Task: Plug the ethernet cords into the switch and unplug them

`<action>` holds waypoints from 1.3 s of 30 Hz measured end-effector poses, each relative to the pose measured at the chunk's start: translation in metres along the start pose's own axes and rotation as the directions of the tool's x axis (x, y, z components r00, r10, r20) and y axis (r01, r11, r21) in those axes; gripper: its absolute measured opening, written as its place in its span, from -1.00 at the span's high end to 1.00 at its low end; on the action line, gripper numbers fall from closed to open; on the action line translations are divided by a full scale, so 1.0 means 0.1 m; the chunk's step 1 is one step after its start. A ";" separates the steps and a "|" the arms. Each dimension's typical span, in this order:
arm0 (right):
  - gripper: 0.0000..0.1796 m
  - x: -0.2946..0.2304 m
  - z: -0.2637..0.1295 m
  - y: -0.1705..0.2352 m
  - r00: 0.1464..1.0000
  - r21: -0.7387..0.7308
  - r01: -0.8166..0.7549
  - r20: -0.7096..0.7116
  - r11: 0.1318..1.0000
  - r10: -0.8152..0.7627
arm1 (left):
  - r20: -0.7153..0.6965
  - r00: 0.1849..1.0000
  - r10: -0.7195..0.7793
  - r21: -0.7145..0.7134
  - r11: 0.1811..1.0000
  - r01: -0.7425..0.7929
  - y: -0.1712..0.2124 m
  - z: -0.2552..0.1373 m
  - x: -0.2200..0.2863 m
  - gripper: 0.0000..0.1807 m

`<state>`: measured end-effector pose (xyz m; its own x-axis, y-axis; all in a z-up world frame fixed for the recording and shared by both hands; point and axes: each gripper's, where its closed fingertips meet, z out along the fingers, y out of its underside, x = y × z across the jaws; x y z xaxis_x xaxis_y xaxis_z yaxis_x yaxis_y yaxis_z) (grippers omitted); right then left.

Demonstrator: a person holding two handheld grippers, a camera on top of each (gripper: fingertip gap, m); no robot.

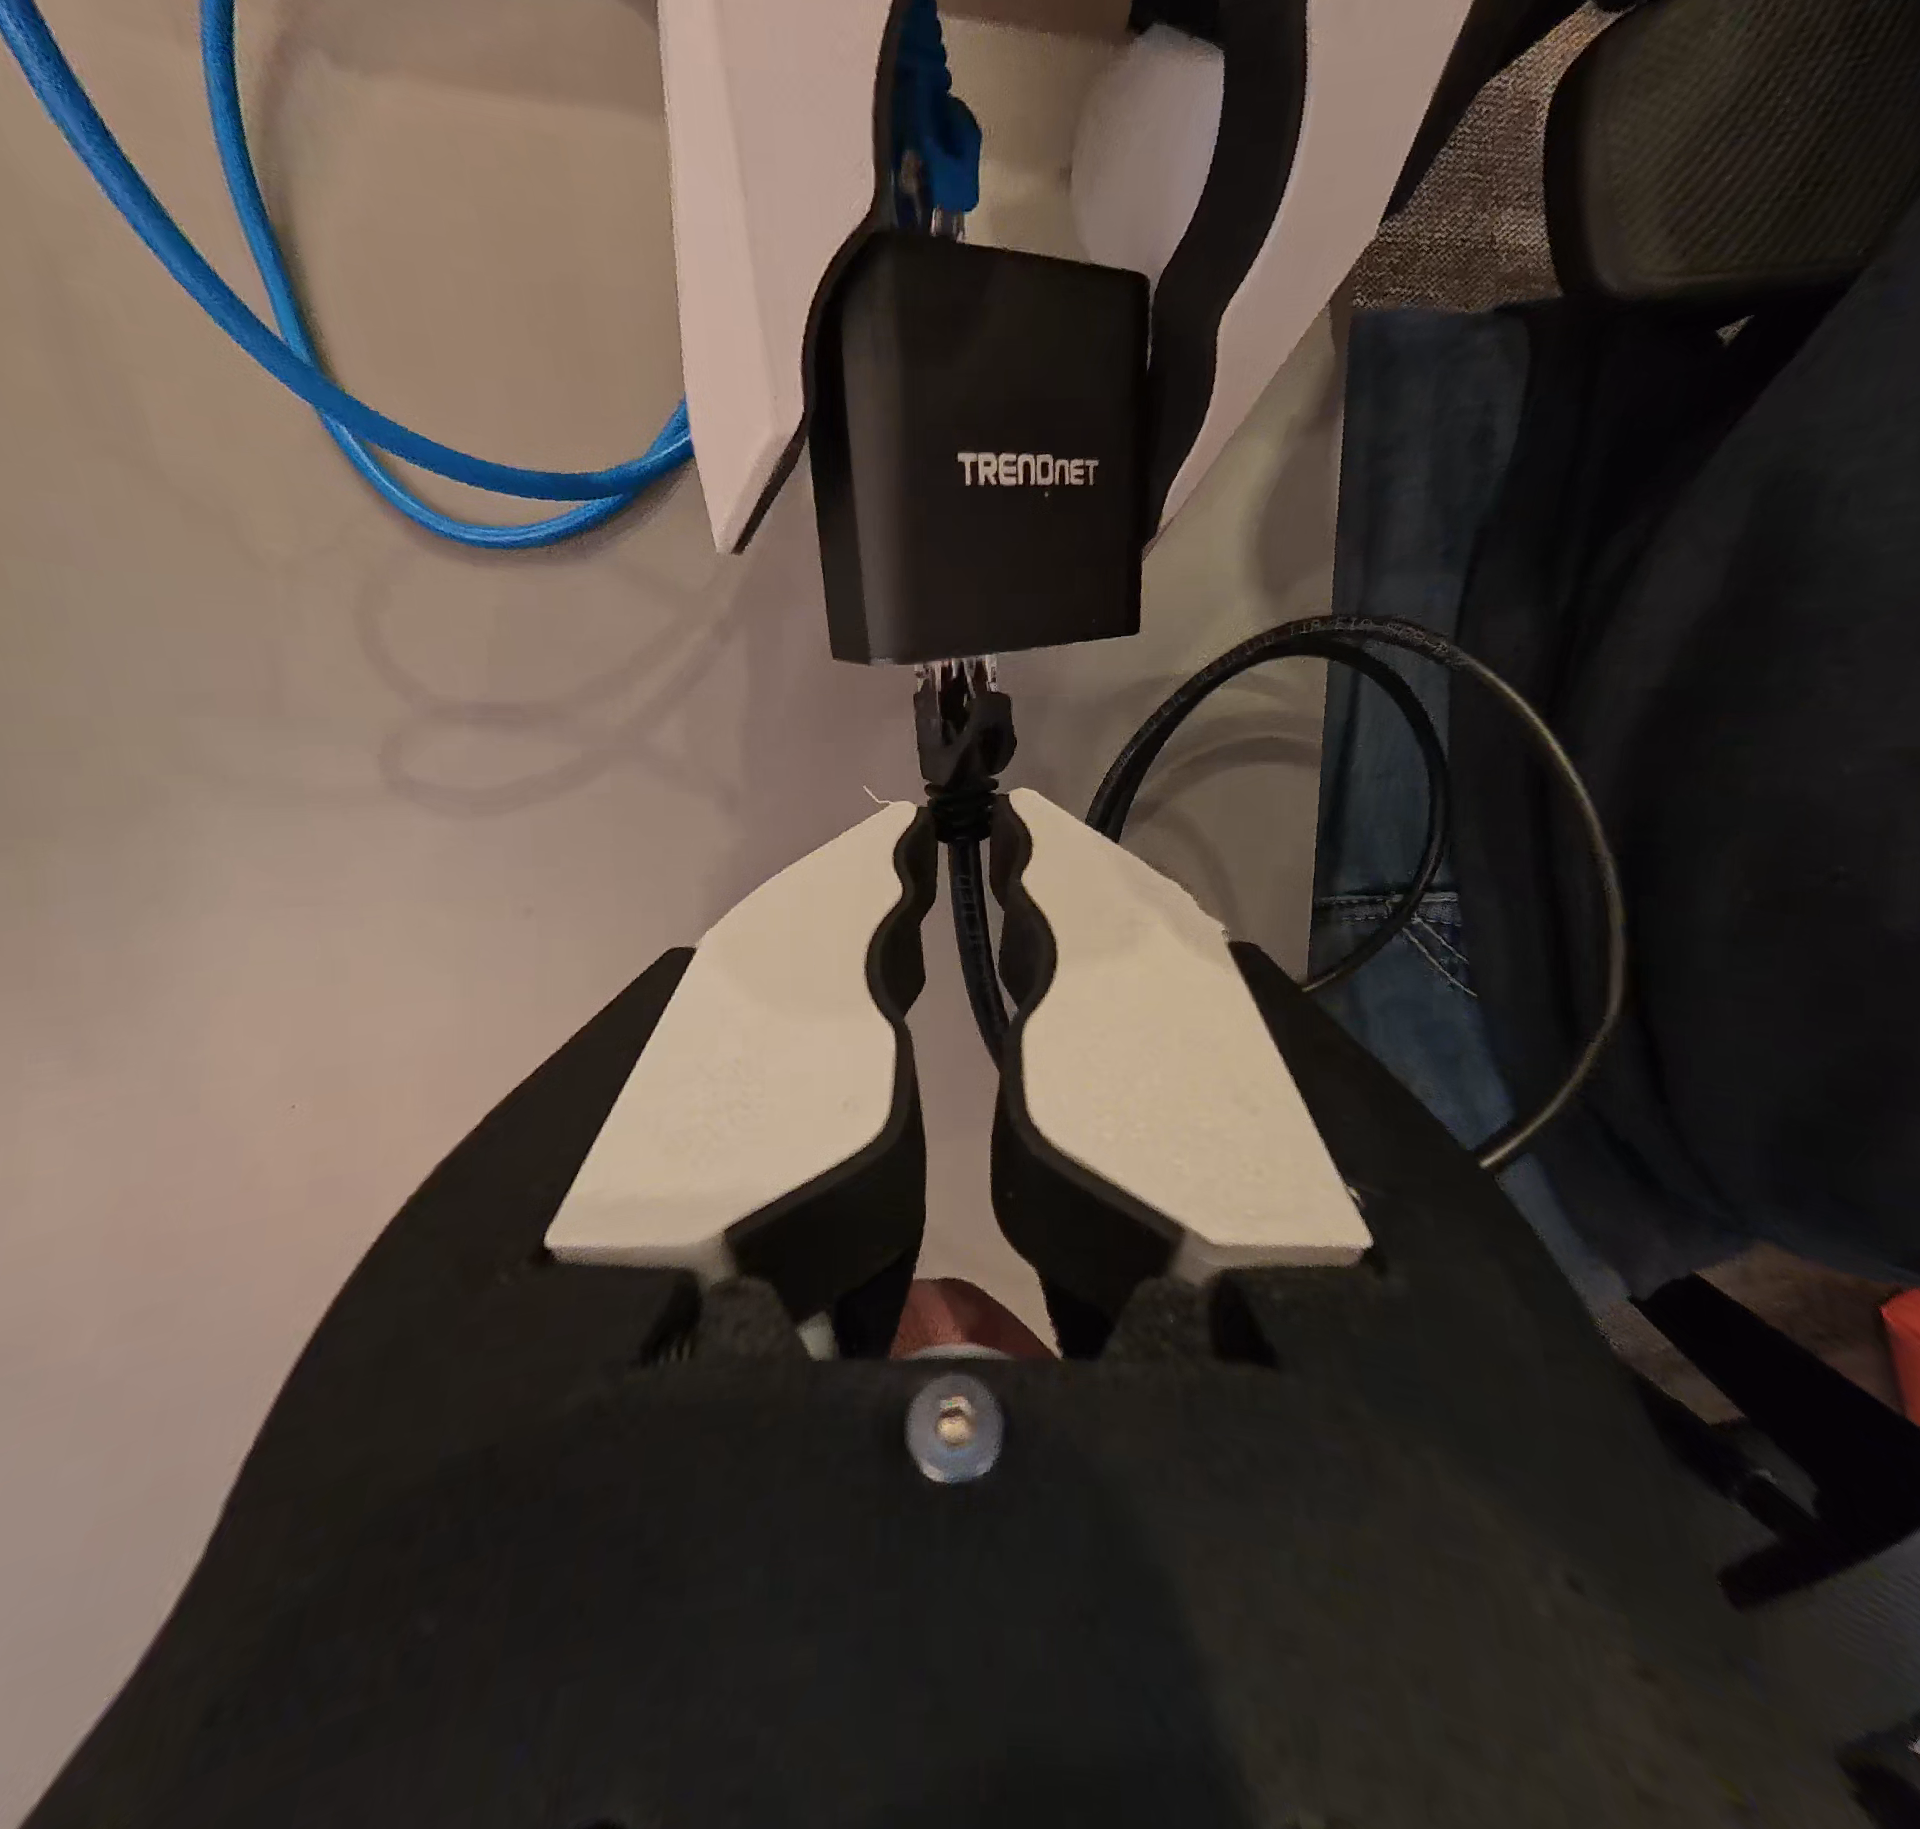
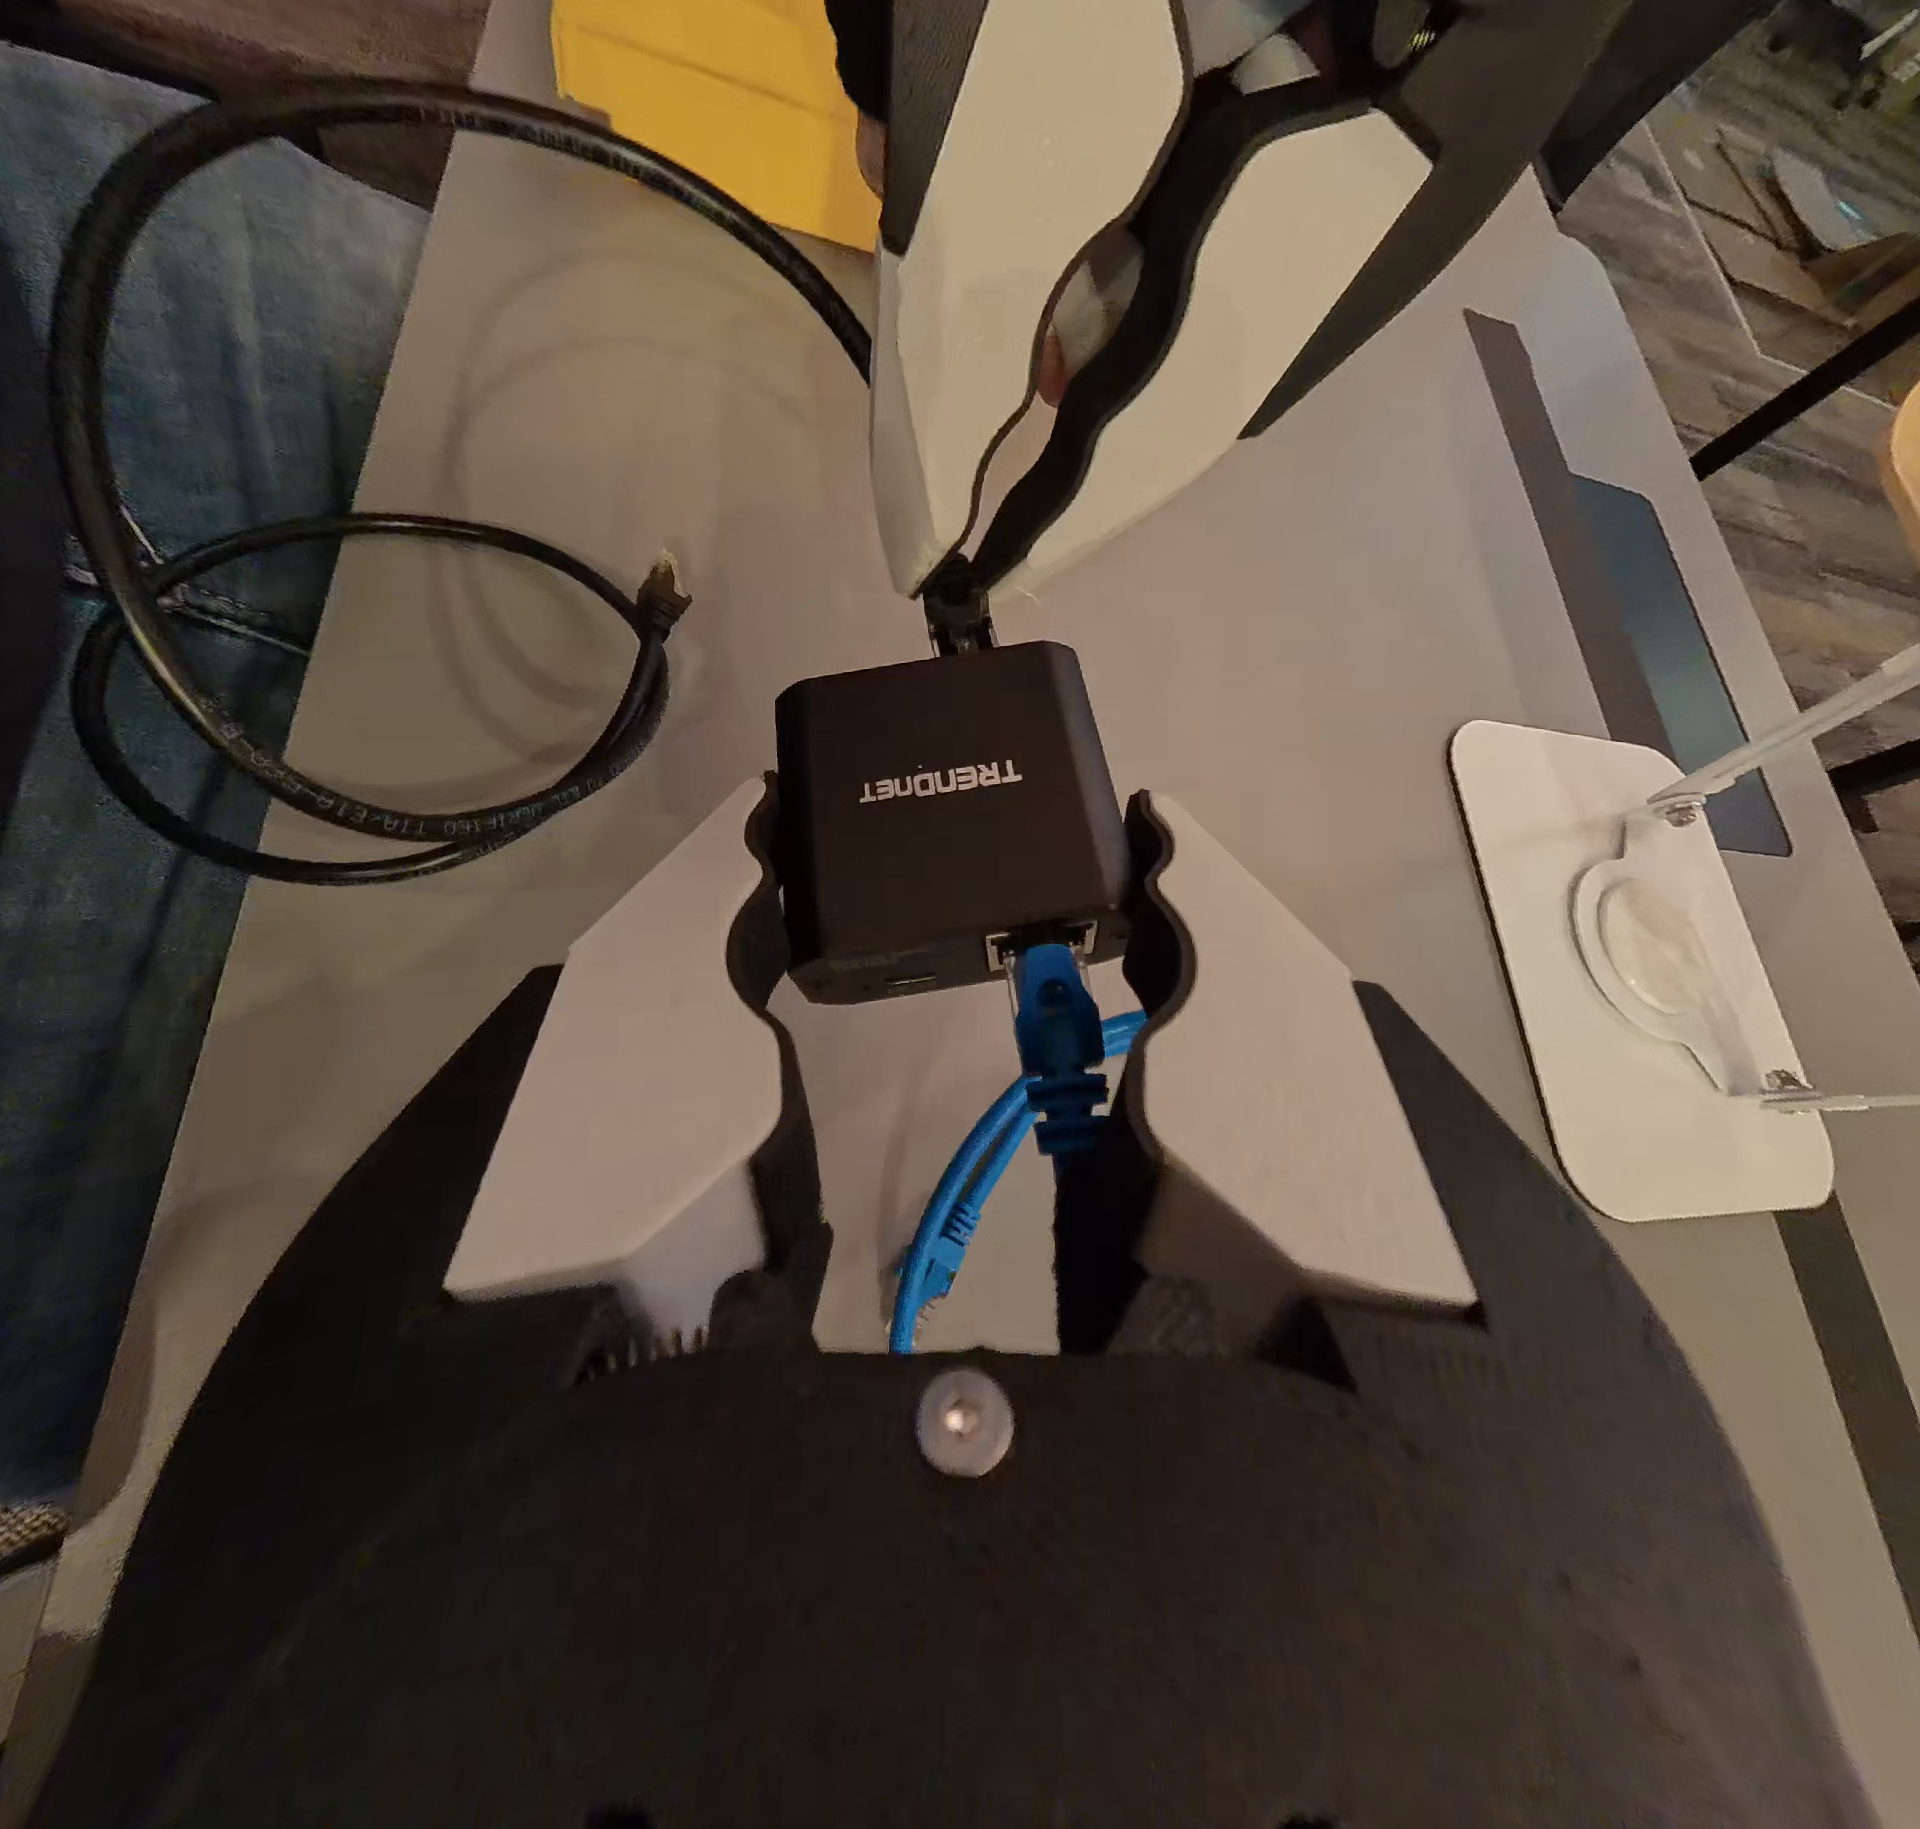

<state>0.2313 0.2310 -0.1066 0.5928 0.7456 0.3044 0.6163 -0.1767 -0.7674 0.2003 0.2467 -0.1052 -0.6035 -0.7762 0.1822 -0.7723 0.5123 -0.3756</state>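
- Pale grey flat table top (image 1: 260, 844) under everything, its edge running along the side where a person's blue jeans (image 2: 208, 325) show.
- Flat white rectangular stand base (image 2: 1621, 1000) with a clear plastic bracket on it, lying well apart from the switch, off to the right in the right wrist view.
- Right gripper (image 2: 951, 896), white fingers with wavy black pads, spread wide and pressed against both sides of the switch body, clamping it.
- Left gripper (image 1: 956, 823), same make, nearly closed, tips pinching the black cord just behind its plug boot.
- Small black rounded plastic box of a switch (image 1: 987, 449), pale lettering on top, sitting between the two grippers near the table's middle, ports on opposite ends.
- Thin black round ethernet cord (image 1: 1455, 740), looping over the table edge and across the jeans; held plug at the mouth of the switch port, clear tip partly exposed, depth of seating impossible to tell; other plug lying loose on the table.
- Bright blue braided ethernet cord (image 2: 1060, 1041), plug seated in the port on the opposite end, between the right gripper's fingers, rest curling in loops on the table.
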 end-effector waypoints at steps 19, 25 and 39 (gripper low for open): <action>0.32 0.24 -0.05 -0.08 0.974 0.175 -0.219 -0.025 0.960 0.227 | 0.311 0.949 0.056 0.065 0.995 -0.080 -0.18 -0.25 -0.26 0.90; 0.31 0.36 -0.20 -0.06 0.950 0.237 -0.290 -0.045 0.927 0.308 | 0.539 0.842 0.010 0.184 0.974 -0.129 -0.17 -0.71 -0.36 0.71; 0.31 0.30 -0.19 -0.07 0.944 0.248 -0.309 -0.037 0.918 0.328 | 0.843 0.315 -0.435 0.216 0.812 0.543 3.15 -1.69 0.06 0.71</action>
<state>0.2547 0.2421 -0.0817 0.7810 0.6219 0.0568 0.2543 -0.2336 -0.9385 -0.0797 0.4655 -0.0687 0.3129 -0.7777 -0.5452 -0.9116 -0.0848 -0.4023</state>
